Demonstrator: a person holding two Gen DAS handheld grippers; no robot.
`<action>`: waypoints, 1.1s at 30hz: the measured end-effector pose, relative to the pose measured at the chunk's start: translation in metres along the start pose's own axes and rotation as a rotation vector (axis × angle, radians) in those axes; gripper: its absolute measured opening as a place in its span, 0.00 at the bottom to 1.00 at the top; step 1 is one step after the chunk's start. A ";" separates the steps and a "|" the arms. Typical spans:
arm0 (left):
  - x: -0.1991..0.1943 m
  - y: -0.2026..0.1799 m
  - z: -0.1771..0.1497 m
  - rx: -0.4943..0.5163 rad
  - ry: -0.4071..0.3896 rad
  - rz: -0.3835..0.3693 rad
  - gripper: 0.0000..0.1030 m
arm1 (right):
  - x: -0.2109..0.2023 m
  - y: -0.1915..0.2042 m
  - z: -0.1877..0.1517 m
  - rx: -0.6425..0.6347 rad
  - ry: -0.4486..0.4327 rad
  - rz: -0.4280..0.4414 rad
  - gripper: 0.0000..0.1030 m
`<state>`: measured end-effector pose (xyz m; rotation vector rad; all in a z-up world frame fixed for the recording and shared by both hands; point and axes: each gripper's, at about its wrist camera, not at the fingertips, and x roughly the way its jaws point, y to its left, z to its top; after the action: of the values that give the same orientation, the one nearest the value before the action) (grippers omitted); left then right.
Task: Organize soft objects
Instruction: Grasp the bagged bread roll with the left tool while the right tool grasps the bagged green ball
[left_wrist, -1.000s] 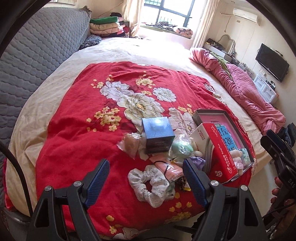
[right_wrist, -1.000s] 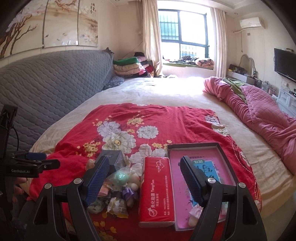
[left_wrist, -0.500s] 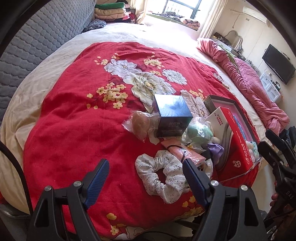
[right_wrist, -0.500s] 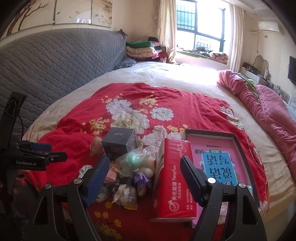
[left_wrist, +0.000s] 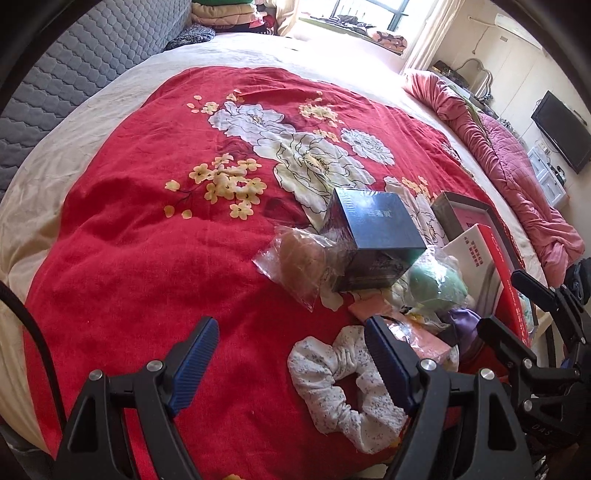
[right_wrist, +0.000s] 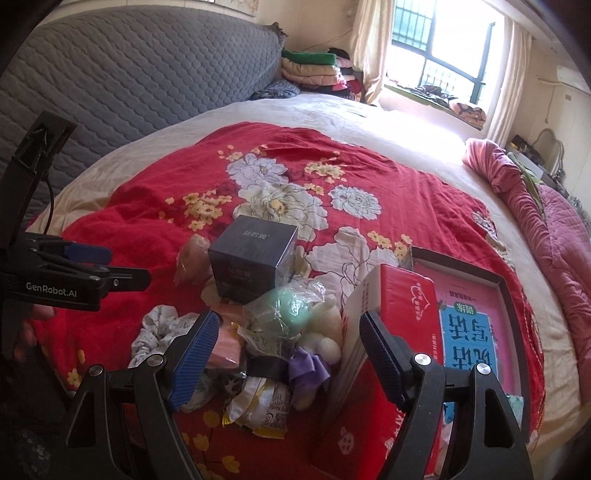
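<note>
We hold our left gripper (left_wrist: 291, 363) over the near edge of a red flowered blanket (left_wrist: 140, 251), its blue-padded jaws spread wide with nothing between them but bare cloth. Just past its right finger lies a white scrunchie (left_wrist: 332, 391), partly hidden behind that finger. Our right gripper (right_wrist: 286, 352) also stands wide apart and pinches nothing; it hangs above the pile of soft things near the blanket's front edge.

In the pile, a dark box (right_wrist: 253, 258) sits farthest from us. To its left, touching it, is a clear bag with a tan ball (left_wrist: 301, 260) inside. In front of the box a green ball (right_wrist: 291, 308) lies in crinkled plastic, with a cream plush (right_wrist: 325, 332) beside it and a purple bow (right_wrist: 308, 369) just below that. A pink pad (right_wrist: 225, 345) lies between the scrunchie and the green ball, and a yellow and white wrapper (right_wrist: 258, 410) lies nearest us. We cannot tell what the small dark piece beside the bow is.

To the right of the pile a red tissue pack (right_wrist: 402, 306) leans against the left wall of a shallow tray (right_wrist: 506, 291), which holds a pink and blue booklet (right_wrist: 469, 332).

Beyond the blanket the bed runs back to a grey quilted headboard (right_wrist: 147, 74), a stack of folded bedding (right_wrist: 314, 70) and a bright window (right_wrist: 439, 55). A pink quilt (left_wrist: 517, 177) is bunched along the bed's right side.
</note>
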<state>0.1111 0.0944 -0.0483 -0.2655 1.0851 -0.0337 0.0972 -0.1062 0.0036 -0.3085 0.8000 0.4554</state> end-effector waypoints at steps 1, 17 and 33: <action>0.004 0.001 0.003 -0.002 0.003 -0.005 0.78 | 0.006 0.001 0.001 -0.004 0.011 -0.006 0.77; 0.058 0.011 0.035 -0.006 0.037 -0.025 0.78 | 0.064 0.012 0.006 -0.036 0.087 -0.028 0.78; 0.083 0.024 0.042 -0.053 0.031 -0.154 0.66 | 0.081 0.015 0.002 -0.098 0.098 -0.071 0.42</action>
<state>0.1845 0.1131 -0.1078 -0.3967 1.0957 -0.1473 0.1405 -0.0700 -0.0566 -0.4522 0.8608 0.4156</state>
